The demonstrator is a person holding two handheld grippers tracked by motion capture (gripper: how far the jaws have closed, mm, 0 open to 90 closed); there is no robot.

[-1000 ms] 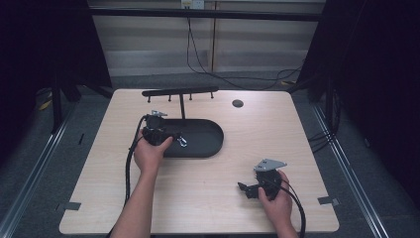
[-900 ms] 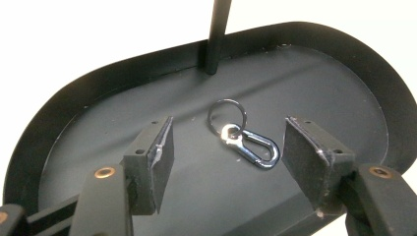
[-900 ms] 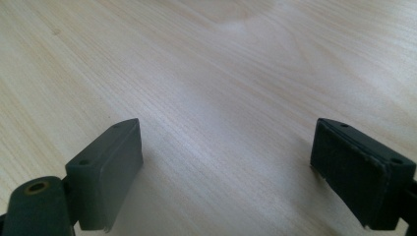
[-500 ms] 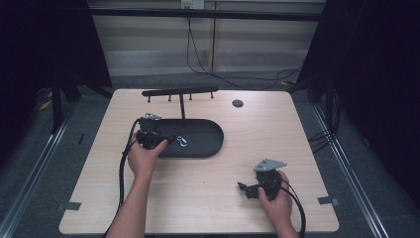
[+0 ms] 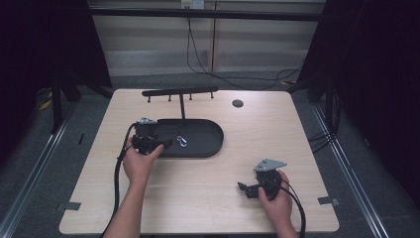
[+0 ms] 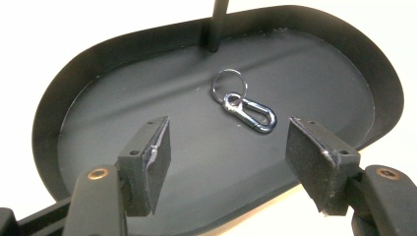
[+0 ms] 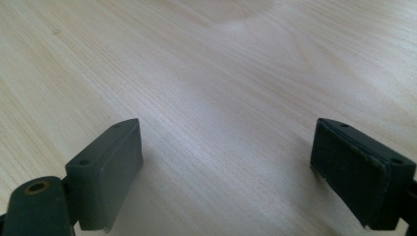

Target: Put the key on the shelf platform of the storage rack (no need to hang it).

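Observation:
A black oval tray (image 5: 210,148) (image 6: 74,88) lies on the wooden table, with a thin post (image 5: 182,105) (image 6: 216,24) rising from its far side to a bar of pegs (image 5: 179,91). Inside lies a silver key ring with a snap clip (image 5: 182,141) (image 6: 243,105). My left gripper (image 5: 161,144) (image 6: 228,152) stands open at the tray's left end, its jaws wide, the clip a short way ahead of them and untouched. My right gripper (image 5: 246,189) (image 7: 226,172) rests open near the table's front right, with bare wood between its jaws.
A small dark round hole (image 5: 237,103) sits near the table's back right. Cables trail from both grippers toward the front edge. Dark curtains and metal rails flank the table.
My left gripper has pulled back to the left, from over the clip in the tray's middle to the tray's left end. The right gripper has not moved.

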